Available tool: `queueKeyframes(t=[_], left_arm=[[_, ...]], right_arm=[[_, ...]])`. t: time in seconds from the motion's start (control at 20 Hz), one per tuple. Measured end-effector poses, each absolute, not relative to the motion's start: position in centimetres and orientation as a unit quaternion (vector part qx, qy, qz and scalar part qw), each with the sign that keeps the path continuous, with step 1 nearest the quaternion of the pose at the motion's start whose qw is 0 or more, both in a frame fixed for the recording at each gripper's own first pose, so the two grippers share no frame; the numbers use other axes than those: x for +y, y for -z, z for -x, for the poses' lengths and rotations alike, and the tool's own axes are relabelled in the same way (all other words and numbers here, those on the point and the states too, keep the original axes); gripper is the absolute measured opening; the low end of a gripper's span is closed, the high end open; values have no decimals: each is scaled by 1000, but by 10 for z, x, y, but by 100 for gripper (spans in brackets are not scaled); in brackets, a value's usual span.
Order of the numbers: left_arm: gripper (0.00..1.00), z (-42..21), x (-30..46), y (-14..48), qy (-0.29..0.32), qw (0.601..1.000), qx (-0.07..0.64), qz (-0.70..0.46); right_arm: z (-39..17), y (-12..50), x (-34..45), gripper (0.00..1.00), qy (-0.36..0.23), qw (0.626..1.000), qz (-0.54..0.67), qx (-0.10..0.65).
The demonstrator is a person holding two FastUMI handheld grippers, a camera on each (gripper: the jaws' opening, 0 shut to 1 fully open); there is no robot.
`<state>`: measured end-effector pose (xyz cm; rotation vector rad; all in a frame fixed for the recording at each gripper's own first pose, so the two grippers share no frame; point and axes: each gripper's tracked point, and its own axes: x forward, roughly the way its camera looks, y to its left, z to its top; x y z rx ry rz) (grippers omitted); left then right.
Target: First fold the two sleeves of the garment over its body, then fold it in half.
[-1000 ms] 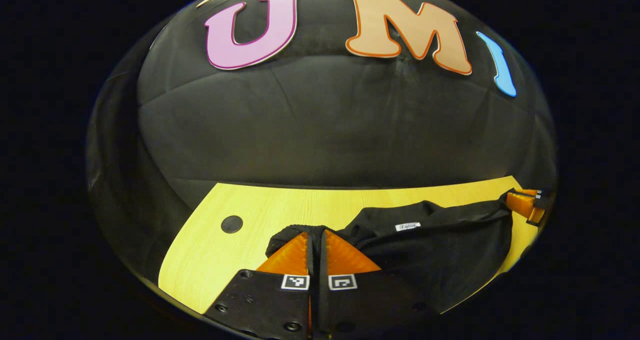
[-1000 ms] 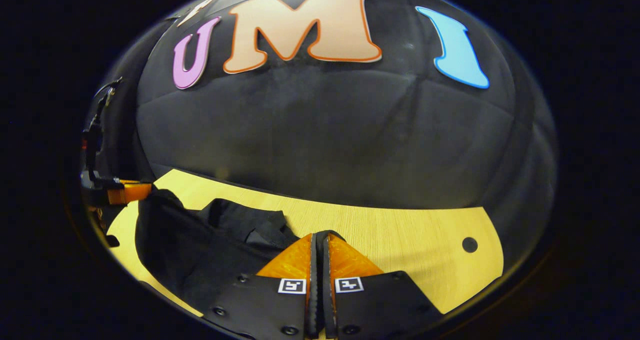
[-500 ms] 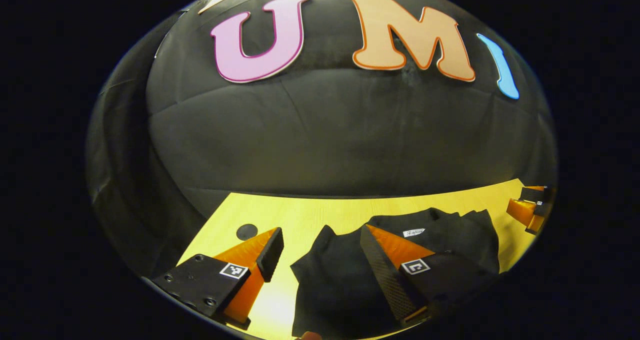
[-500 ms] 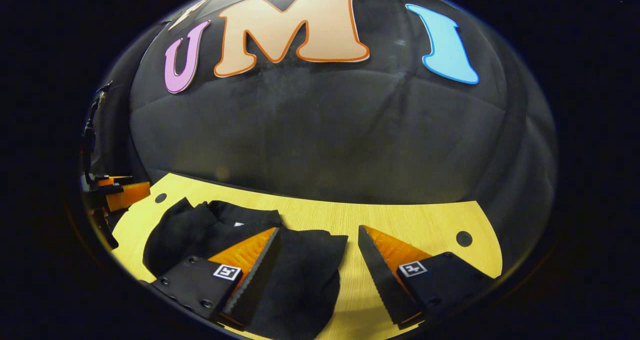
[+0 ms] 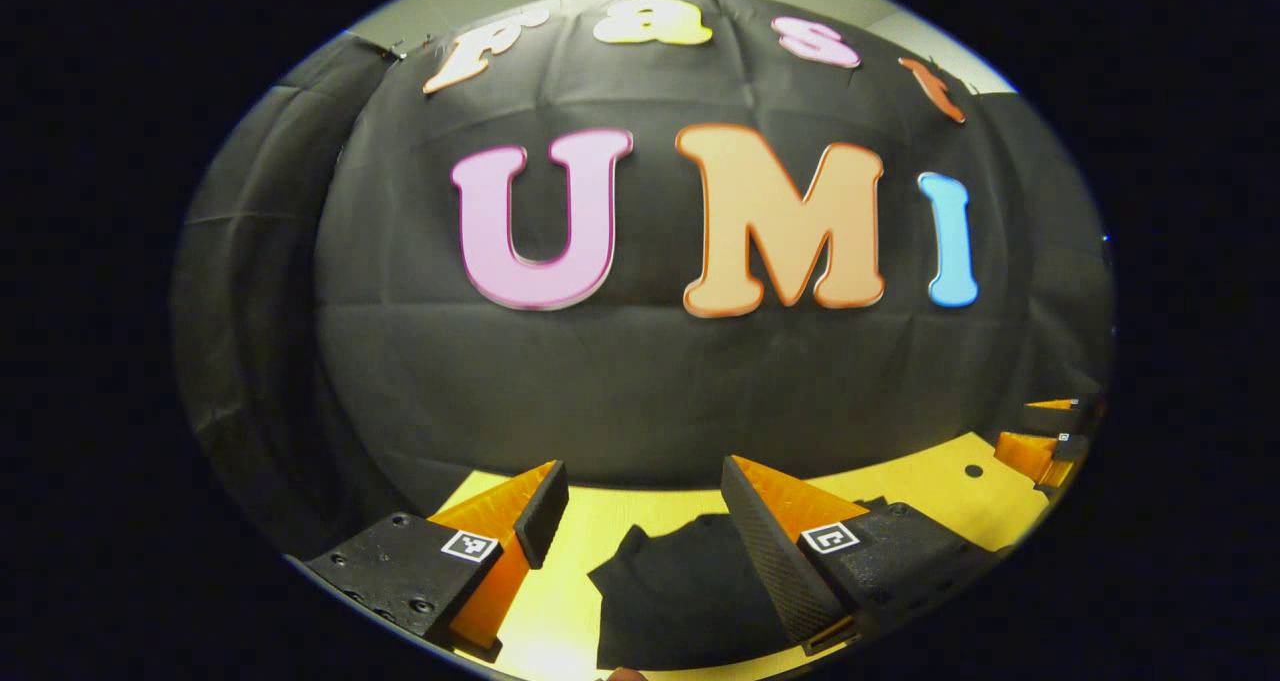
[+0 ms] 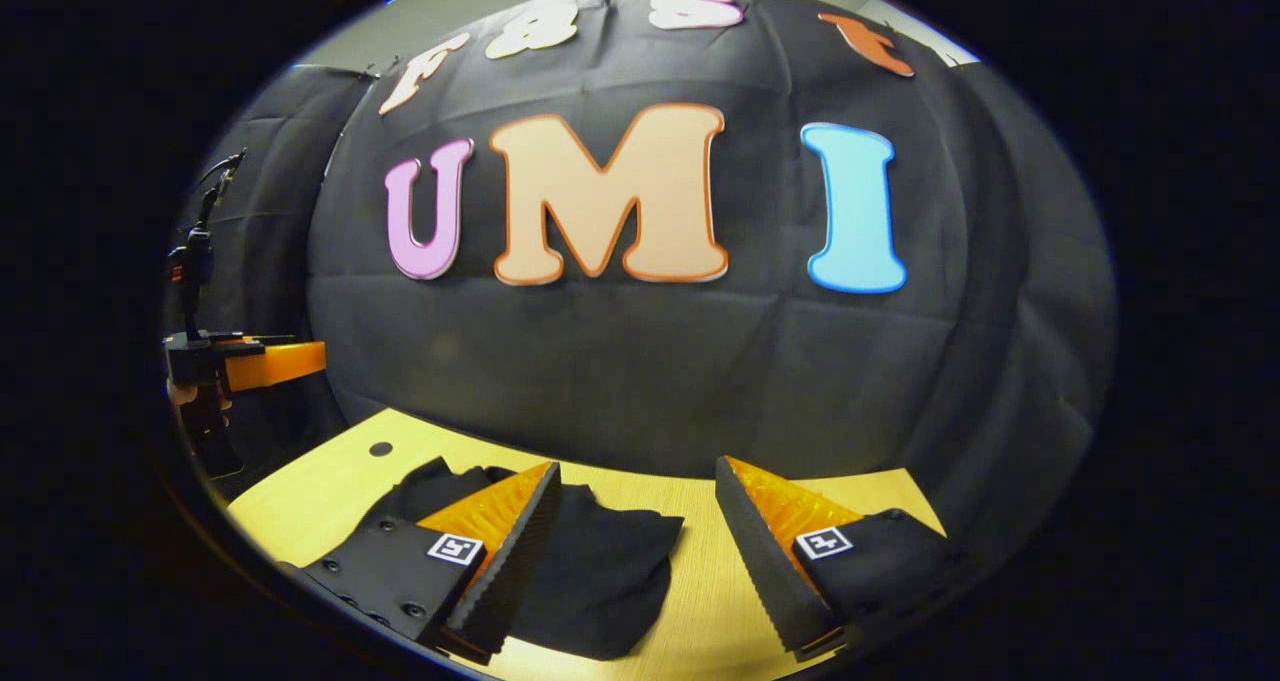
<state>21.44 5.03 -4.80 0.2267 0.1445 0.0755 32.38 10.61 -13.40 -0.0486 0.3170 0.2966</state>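
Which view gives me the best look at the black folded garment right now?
The right gripper view: the black folded garment lies on the yellow wooden table with its far and right edges visible. In the left gripper view it sits low between the open tongs, partly hidden.

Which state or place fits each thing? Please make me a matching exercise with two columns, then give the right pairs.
Things:
1. garment
2. left gripper
3. table
4. round hole

States or places:
A. open, with nothing between its fingers
B. black, lying folded on the table
C. in the table top, near its far left corner in the right gripper view
D. light wood, under the garment

Pairs: 1-B, 2-A, 3-D, 4-C
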Motion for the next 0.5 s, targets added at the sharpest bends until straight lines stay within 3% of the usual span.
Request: queueKeyframes(t=[0.05,0.2,0.25,0.5], left_arm=[[100,-206,48,39,-34,991,57,-120],[99,-173,32,33,-15,990,50,-128],[93,-161,26,32,-7,991,45,-125],[96,-104,-6,39,30,994,49,-93]], right_arm=[[-306,128,102,98,-148,977,22,155],[-258,119,91,97,-137,980,18,142],[-243,113,91,97,-136,982,13,132],[-171,94,87,97,-124,987,-7,107]])
